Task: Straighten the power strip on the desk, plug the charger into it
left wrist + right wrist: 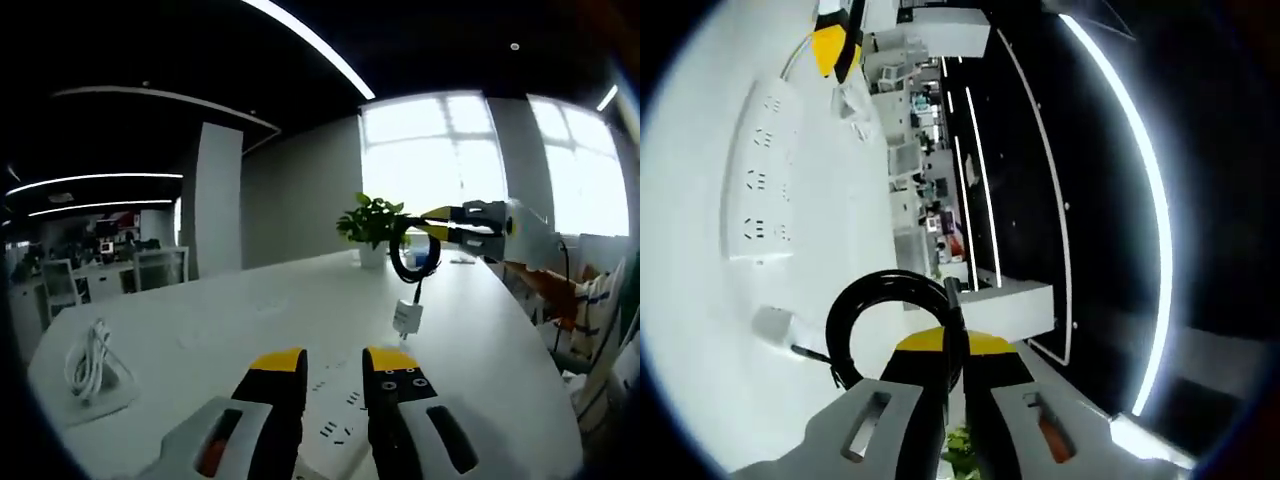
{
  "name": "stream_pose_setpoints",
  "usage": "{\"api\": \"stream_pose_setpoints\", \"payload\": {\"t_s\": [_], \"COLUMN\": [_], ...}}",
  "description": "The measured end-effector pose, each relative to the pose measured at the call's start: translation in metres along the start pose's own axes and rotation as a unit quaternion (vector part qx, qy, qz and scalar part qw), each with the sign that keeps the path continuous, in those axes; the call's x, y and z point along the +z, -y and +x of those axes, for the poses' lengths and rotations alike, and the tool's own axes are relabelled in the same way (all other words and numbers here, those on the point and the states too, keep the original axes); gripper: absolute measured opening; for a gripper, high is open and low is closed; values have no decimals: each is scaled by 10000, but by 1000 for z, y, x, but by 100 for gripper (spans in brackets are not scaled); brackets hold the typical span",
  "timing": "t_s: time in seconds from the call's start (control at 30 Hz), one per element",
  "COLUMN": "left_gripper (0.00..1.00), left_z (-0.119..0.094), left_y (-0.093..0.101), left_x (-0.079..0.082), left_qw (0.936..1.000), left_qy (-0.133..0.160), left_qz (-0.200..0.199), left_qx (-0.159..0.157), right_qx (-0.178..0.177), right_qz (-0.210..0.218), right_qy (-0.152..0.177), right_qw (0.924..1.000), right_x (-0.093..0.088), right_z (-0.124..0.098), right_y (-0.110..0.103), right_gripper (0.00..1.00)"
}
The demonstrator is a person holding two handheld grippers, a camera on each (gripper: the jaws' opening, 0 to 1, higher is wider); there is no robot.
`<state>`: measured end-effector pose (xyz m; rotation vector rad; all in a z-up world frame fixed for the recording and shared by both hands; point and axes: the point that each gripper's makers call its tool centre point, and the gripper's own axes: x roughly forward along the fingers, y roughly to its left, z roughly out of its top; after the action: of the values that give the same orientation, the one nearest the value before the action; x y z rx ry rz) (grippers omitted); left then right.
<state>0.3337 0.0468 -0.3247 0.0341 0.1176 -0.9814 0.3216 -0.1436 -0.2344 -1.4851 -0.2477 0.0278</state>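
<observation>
In the left gripper view, the left hand-held gripper [334, 362] rises from the bottom centre, jaws slightly apart, over the white power strip [335, 415] on the counter [240, 320]. At right of centre, the right hand-held gripper [425, 222] pinches a black coiled cable [410, 262], the white charger [407, 318] dangling below (beside a potted plant [373, 225]). A bundled white cord [92, 365] lies lower left.

white power strip [762, 175], black cable [890, 325], yellow-tipped tool [335, 365].
</observation>
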Motion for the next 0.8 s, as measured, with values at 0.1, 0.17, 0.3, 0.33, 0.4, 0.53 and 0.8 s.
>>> {"api": "stream_pose_setpoints", "payload": {"t_s": [0.1,0.17,0.3,0.33,0.4,0.53,0.8], "left_gripper": [22,22,22,23,23,25,24], "left_z": [8,14,28,32,39,41,29], "left_y": [8,11,22,26,32,59,82], "left_x": [10,15,27,30,36,48,62], "left_qw": [9996,9990,9959,9947,9924,9799,9578], "left_qy": [95,176,361,414,507,785,1146], "left_qz": [171,225,356,301,228,-30,-388], "left_qx": [-220,-354,-751,-890,-1094,-1835,-2607], "right_qx": [-15,-39,-94,-103,-103,-104,-161], "right_qz": [139,223,268,285,322,427,336], "right_qy": [196,354,659,741,844,1027,1191], "right_qw": [9997,9991,9974,9968,9959,9937,9922], "right_x": [13,23,46,52,61,75,88], "right_z": [-6,-11,-22,-25,-29,-34,-39], "right_y": [7,12,20,22,25,28,30], "right_gripper": [2,2,2,2,2,2,2]}}
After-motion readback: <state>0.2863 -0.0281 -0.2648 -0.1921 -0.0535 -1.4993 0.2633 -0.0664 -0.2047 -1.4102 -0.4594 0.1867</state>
